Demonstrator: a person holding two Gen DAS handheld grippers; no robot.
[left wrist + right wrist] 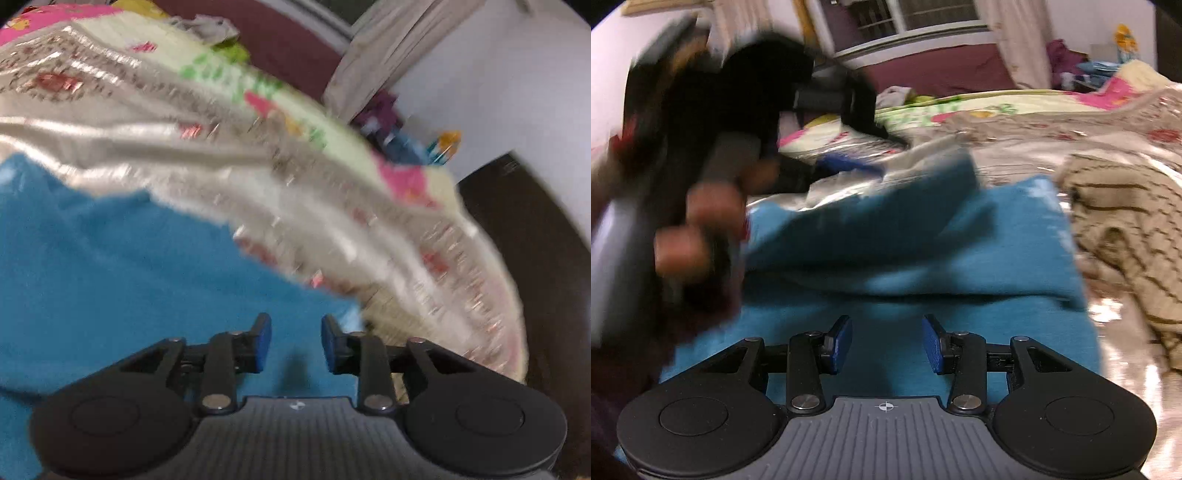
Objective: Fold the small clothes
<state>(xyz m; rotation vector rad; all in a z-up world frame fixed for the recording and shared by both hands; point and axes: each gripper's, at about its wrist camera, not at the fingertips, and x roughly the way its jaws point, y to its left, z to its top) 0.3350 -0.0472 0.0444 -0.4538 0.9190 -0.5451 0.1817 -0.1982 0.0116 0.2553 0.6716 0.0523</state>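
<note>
A blue garment (886, 258) lies on the bed with one part folded over itself; it also fills the lower left of the left wrist view (129, 277). My right gripper (886, 343) is open and empty, just above the garment's near edge. My left gripper (295, 343) is open and empty over the blue cloth. In the right wrist view the left gripper's body and the hand holding it (701, 184) are blurred at the left, with blue fingertips (846, 162) near the garment's far fold.
A shiny beige patterned bedspread (295, 206) covers the bed. A beige striped knit garment (1126, 229) lies to the right of the blue one. A pale floral blanket (960, 107) lies further back. A window and curtain (1008, 37) stand behind.
</note>
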